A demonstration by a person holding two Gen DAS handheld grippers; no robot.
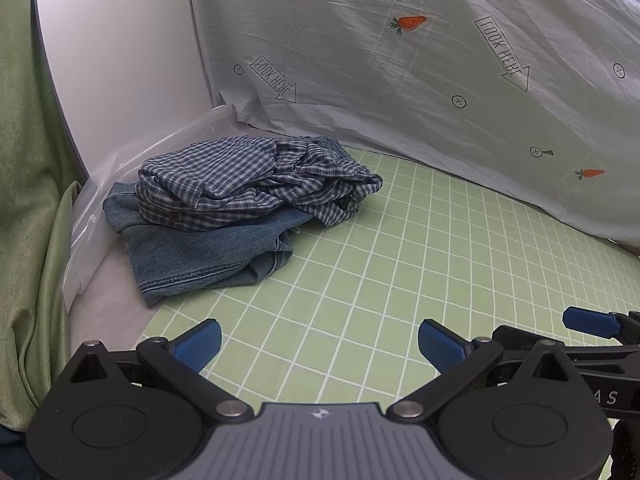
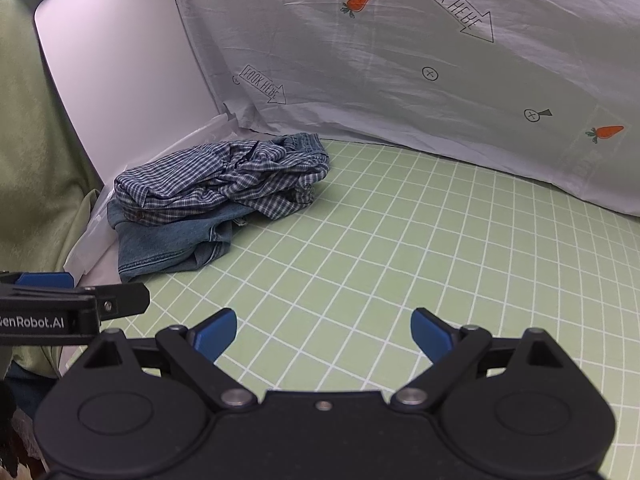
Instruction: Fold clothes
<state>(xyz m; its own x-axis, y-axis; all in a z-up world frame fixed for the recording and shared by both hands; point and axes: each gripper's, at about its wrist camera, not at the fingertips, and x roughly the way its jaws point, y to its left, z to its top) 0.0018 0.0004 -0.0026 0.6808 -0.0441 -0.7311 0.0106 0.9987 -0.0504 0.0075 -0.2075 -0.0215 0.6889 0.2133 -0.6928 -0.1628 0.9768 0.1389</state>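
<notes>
A crumpled blue-and-white checked shirt (image 1: 256, 180) (image 2: 224, 180) lies on top of a folded pair of blue jeans (image 1: 200, 252) (image 2: 168, 244) at the far left of the green grid cloth. My left gripper (image 1: 320, 346) hovers over the cloth near its front edge, open, with nothing between its blue pads (image 1: 200, 344). To its right my right gripper (image 2: 324, 334) is likewise open and empty; one of its blue fingertips (image 1: 588, 322) shows at the right edge of the left wrist view. Both grippers stay well short of the clothes pile.
A grey sheet (image 1: 420, 60) printed with carrots and "LOOK HERE" arrows hangs behind the surface. A white panel (image 1: 120, 60) and clear plastic film (image 1: 100, 208) border the left side, with a green curtain (image 1: 28, 200) beyond. The green grid cloth (image 1: 420, 248) spreads to the right.
</notes>
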